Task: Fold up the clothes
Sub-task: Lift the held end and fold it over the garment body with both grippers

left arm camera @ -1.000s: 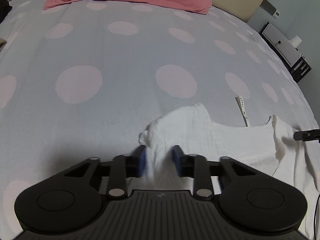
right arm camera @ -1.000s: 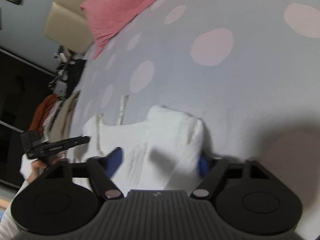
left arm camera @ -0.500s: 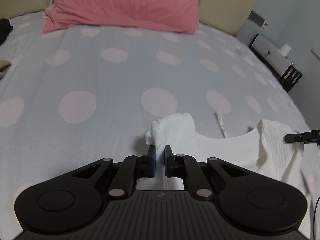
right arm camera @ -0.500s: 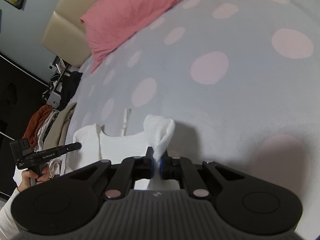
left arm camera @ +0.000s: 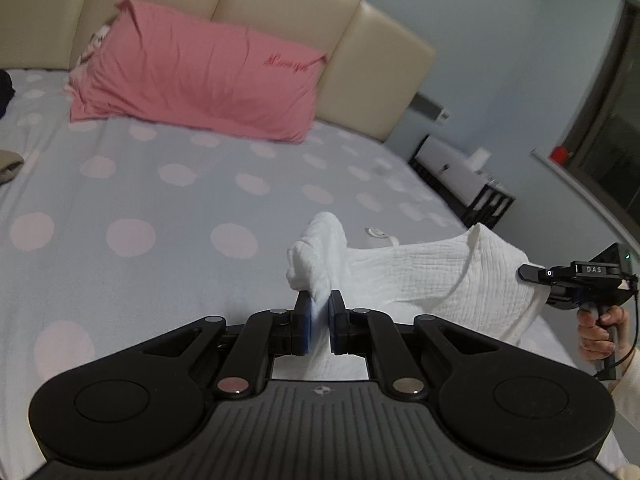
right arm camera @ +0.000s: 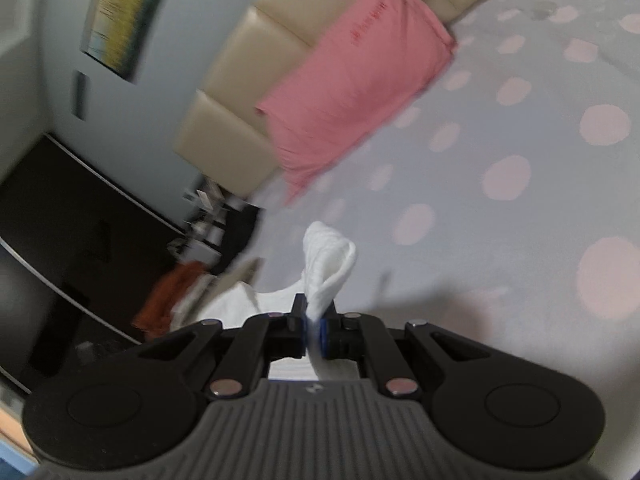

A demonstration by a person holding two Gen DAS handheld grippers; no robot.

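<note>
**White garment pinched at both ends above the bed**

White crinkled cloth, the garment [left arm camera: 404, 276], is clamped between the blue pads of the left gripper [left arm camera: 319, 322], jaws nearly closed on a bunched corner. The right gripper [right arm camera: 315, 334] likewise pinches another corner, a hand [left arm camera: 600, 328] holding its grip. Beyond lies the dotted bedspread [left arm camera: 160, 208], then a pink pillow [left arm camera: 200, 80] against the cream headboard [left arm camera: 372, 64].

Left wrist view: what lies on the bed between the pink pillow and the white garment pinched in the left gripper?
Only bare polka-dot bedsheet separates the pink pillow from the white garment held by the left gripper, as the left wrist view shows.
</note>
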